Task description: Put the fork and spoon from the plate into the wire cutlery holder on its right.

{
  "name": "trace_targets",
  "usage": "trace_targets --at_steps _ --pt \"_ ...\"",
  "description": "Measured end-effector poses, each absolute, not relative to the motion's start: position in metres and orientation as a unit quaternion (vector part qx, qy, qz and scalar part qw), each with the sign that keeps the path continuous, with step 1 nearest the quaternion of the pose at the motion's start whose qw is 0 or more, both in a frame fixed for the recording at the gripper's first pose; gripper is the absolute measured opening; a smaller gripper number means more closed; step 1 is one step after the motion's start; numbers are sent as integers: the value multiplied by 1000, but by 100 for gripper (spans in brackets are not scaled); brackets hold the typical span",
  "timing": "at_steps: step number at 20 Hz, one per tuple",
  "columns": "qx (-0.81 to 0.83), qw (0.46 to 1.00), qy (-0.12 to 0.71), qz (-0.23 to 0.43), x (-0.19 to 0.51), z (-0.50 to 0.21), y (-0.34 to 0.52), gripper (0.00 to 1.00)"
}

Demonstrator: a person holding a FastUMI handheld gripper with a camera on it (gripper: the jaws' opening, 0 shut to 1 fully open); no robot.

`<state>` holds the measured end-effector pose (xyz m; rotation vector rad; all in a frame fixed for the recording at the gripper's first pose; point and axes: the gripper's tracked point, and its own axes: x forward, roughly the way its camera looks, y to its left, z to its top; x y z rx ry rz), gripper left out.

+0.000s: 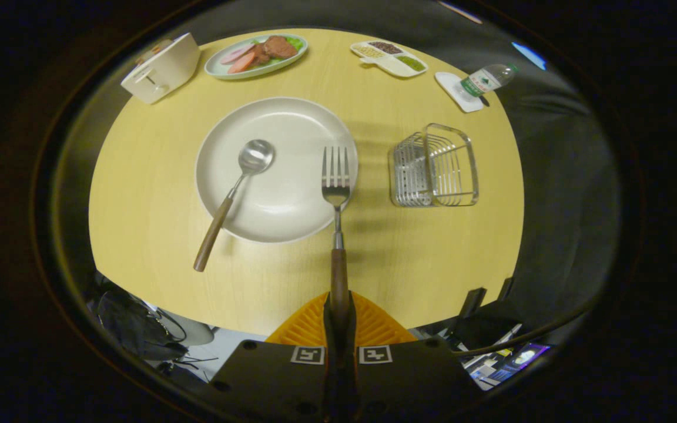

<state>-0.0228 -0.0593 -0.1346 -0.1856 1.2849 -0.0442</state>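
Gripper view looks down on the fork [337, 194], whose wooden handle runs back between the fingers of the gripper [339, 320]; the jaws are pressed together on that handle, pinching its rear end. The tines sit over the near right rim of the plate [291, 123], and whether they touch it or hang just above, I cannot tell. The fork looks stiff and light, with smooth wood that could slip or pivot, so a hold nearer mid-handle would likely steady it. The spoon [238, 188] lies with its bowl on the plate and its wooden handle sloping off the rim toward the table [156, 200]. The wire cutlery holder [434, 167] stands to the plate's right, apart from it.
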Motion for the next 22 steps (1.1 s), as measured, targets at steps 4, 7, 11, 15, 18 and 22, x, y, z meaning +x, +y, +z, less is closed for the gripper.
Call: trace_targets --at_steps 4,7,11,15,18,22 --pt "-47 801 595 -47 -24 -106 -84 7" --pt "-25 801 594 -75 -22 -91 -110 7" --pt "-6 787 610 -94 -19 -88 -132 7" --pt "15 774 626 -92 -3 -96 -143 7" --pt "20 764 639 -85 7 -106 -152 7" --pt "15 752 656 -58 19 -123 -151 7"
